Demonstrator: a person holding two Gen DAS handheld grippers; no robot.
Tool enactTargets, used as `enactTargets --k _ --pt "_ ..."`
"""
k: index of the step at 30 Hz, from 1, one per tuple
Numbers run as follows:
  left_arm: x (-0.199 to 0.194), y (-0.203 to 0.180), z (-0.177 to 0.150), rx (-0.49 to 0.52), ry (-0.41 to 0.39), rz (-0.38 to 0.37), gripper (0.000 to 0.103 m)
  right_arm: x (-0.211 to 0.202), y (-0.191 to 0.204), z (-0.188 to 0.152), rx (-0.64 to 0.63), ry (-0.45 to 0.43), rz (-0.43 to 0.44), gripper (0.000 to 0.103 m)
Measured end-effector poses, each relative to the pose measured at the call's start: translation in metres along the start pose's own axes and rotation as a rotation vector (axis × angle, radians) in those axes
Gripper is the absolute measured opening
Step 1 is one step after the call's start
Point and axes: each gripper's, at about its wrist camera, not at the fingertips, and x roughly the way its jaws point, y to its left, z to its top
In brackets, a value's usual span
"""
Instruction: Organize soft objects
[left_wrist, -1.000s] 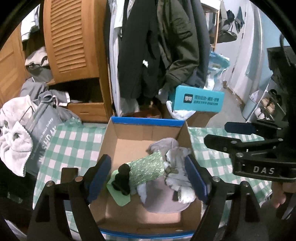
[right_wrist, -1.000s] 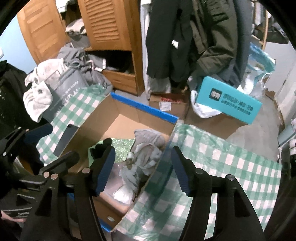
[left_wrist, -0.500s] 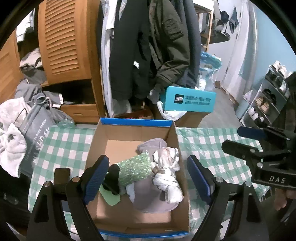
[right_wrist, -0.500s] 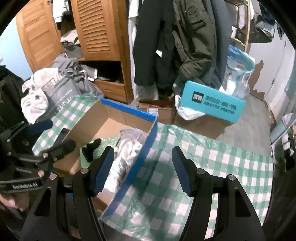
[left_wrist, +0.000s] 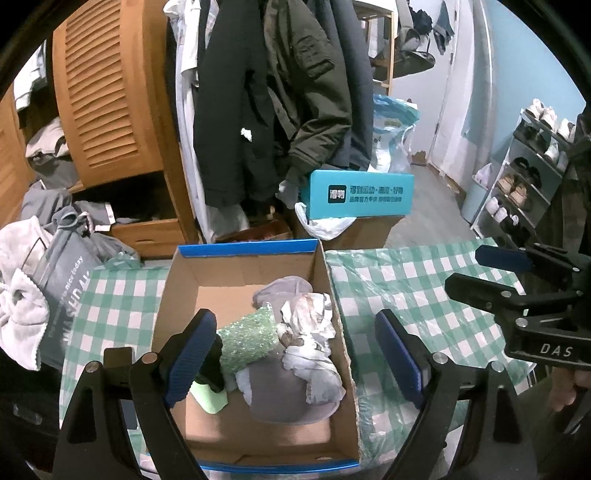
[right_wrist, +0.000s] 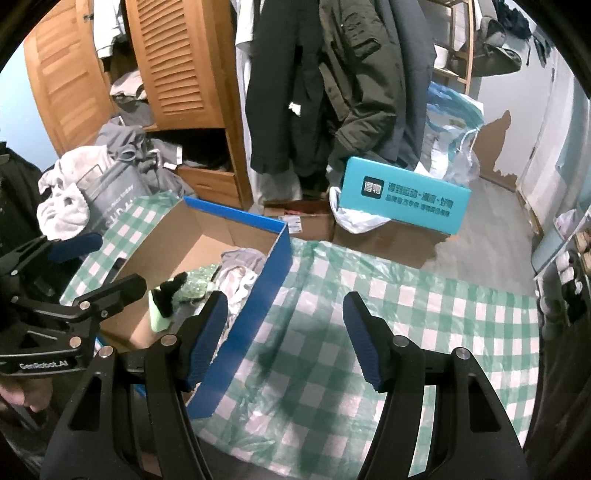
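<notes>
Table (right_wrist: 424, 295) under green-checked cloth; near edge cut off behind the gripper bodies in both views. Cardboard box (left_wrist: 177, 295) with blue rim sits toward the table's left side, reaching its far edge; its near wall is partly hidden by the left gripper's frame. Inside, soft items piled against the box's right wall: grey cloth (left_wrist: 288, 391), pale crumpled fabric (left_wrist: 310, 332) on top, sparkly green piece (left_wrist: 251, 338) leaning left. A black item (left_wrist: 212, 369) and light green item (left_wrist: 208, 397) sit half hidden behind the left finger; identity unclear. Left gripper (left_wrist: 291, 354) above the box, fingers spread, holding nothing. Right gripper (right_wrist: 284, 338) over bare cloth right of the box, fingers apart, holding nothing.
</notes>
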Motion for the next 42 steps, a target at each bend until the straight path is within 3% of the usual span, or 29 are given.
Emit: enactTargets --k 19,42 --pt "0.003 -0.008 0.000 0.018 0.026 0.007 0.089 -0.005 -0.011 -0.002 0.017 0.006 -0.003 0.064" --pt "-0.006 -0.015 0.004 0.055 0.000 0.004 0.089 -0.004 -0.019 0.001 0.030 0.000 -0.017 0.064"
